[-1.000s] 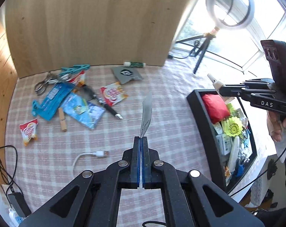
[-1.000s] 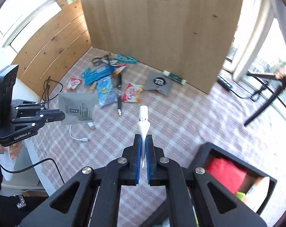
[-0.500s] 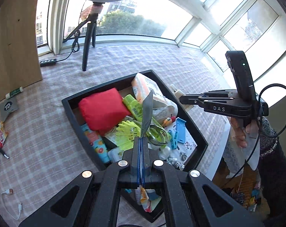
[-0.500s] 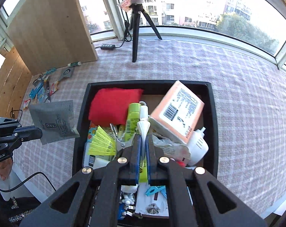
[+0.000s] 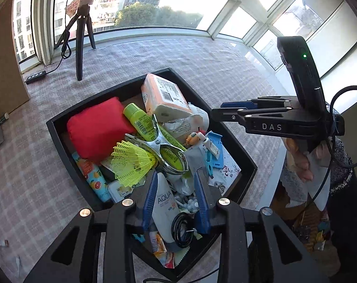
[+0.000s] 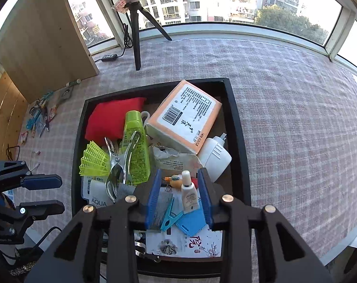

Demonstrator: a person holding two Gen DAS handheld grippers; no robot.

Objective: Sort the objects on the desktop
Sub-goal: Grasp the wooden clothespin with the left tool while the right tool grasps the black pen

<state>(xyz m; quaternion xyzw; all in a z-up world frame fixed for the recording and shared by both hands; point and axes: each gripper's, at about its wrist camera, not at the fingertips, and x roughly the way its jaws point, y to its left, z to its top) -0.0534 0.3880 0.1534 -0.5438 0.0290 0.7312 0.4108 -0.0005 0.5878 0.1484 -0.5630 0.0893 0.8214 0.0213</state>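
Note:
A black tray (image 5: 60, 115) (image 6: 232, 108) on the checked cloth is full of sorted things: a red pouch (image 5: 96, 127), a green bottle (image 6: 133, 146), an orange tissue pack (image 6: 185, 115), a yellow shuttlecock (image 5: 131, 160), a metal clip (image 5: 164, 148). My left gripper (image 5: 176, 176) is open and empty above the tray's near part. The grey sachet (image 5: 195, 158) lies in the tray just beyond it. My right gripper (image 6: 179, 176) is open and empty over the tray; the small white tube (image 6: 189, 193) lies between its fingers, among the tray's contents.
Unsorted items (image 6: 40, 115) lie on the cloth at the far left by the wooden board (image 6: 41, 42). A tripod (image 6: 137, 35) with a ring light stands behind the tray. A cable and power switch (image 5: 35, 76) lie near it. The table edge runs close on the right.
Both grippers have opened over the tray. The left let go of the grey sachet and the right let go of the white tube; both now lie in the tray.

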